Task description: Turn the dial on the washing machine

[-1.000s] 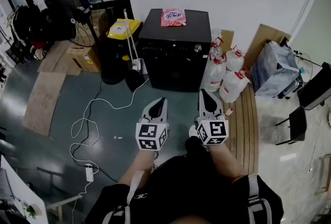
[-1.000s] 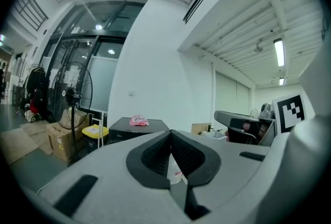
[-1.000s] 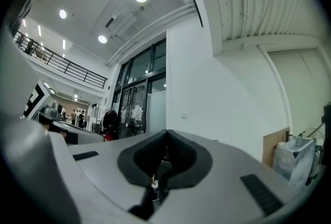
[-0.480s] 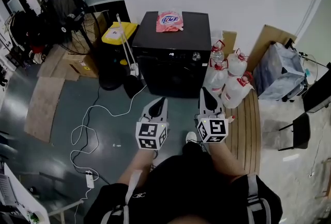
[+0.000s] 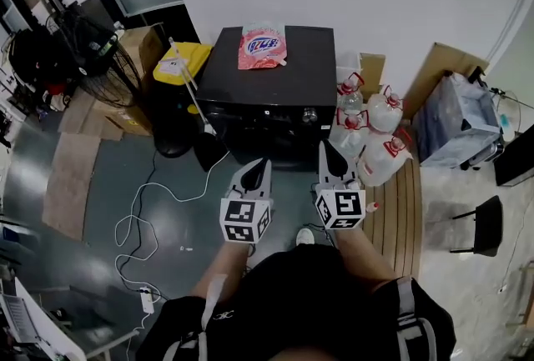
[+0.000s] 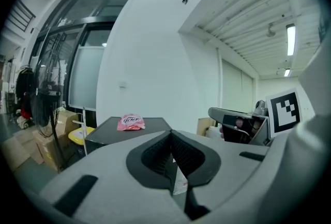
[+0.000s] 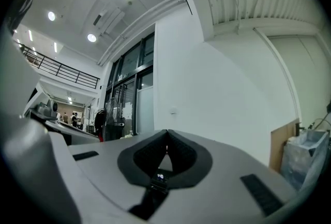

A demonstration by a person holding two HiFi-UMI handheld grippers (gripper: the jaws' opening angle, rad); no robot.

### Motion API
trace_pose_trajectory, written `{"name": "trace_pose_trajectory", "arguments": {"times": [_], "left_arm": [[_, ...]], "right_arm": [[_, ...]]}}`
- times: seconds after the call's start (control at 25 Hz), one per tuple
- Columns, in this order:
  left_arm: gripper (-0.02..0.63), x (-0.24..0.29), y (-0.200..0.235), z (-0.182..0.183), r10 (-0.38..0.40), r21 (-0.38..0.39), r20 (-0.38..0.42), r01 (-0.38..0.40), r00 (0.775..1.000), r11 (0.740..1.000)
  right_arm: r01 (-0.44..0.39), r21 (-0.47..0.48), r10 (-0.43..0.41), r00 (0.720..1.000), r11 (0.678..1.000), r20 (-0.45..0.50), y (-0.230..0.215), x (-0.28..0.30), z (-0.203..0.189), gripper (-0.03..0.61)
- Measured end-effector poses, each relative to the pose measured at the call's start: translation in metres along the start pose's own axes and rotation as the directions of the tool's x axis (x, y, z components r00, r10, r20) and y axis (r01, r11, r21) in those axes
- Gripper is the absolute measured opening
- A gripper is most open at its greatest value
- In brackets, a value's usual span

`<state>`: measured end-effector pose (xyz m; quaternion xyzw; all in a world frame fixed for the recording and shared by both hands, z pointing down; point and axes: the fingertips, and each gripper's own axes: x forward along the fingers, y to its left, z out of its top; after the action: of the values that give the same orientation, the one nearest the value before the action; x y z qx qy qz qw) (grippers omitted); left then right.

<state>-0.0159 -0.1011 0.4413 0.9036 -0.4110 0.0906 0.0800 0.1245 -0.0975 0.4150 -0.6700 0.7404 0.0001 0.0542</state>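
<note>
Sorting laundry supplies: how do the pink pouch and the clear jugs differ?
The pink pouch lies flat atop the washing machine; the clear jugs stand upright beside it. The pouch is single and opaque; the jugs are several and see-through. Neither is touched.

Grey floor (image 5: 179,209): washing machine (image 5: 267,92), cardboard sheet (image 5: 71,184) (flat).

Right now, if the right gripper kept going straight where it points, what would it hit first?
Probably the front of the black washing machine, close to its dial. The right gripper is shut and empty, and nothing shows in between, though depth is hard to judge from above.
</note>
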Motion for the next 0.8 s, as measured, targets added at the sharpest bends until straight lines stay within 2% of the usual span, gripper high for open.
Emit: {"name": "trace_pose_trajectory", "arguments": {"times": [0.16,0.32,0.72,0.8], "left_arm": [[0.003,0.047,0.01,0.013,0.008,-0.002,-0.003,-0.008,1.0,1.0],[0.003,0.072,0.025,0.017,0.019,-0.02,-0.008,-0.019,1.0,1.0],[0.003,0.095,0.072,0.01,0.011,-0.044,-0.039,-0.013,0.999,0.999],[0.003,0.098,0.079,0.005,0.014,-0.05,-0.049,-0.016,0.999,0.999]], "right_arm": [[-0.017,0.001,0.017,1.0,1.0,-0.012,-0.024,0.043,-0.003,0.009],[-0.025,-0.006,0.025,0.999,1.0,-0.032,-0.035,0.073,-0.01,0.009],[-0.008,-0.007,0.008,0.998,1.0,-0.065,-0.026,0.112,-0.036,0.013],[-0.021,0.002,0.021,0.995,1.0,-0.093,-0.025,0.12,-0.048,0.128]]}}
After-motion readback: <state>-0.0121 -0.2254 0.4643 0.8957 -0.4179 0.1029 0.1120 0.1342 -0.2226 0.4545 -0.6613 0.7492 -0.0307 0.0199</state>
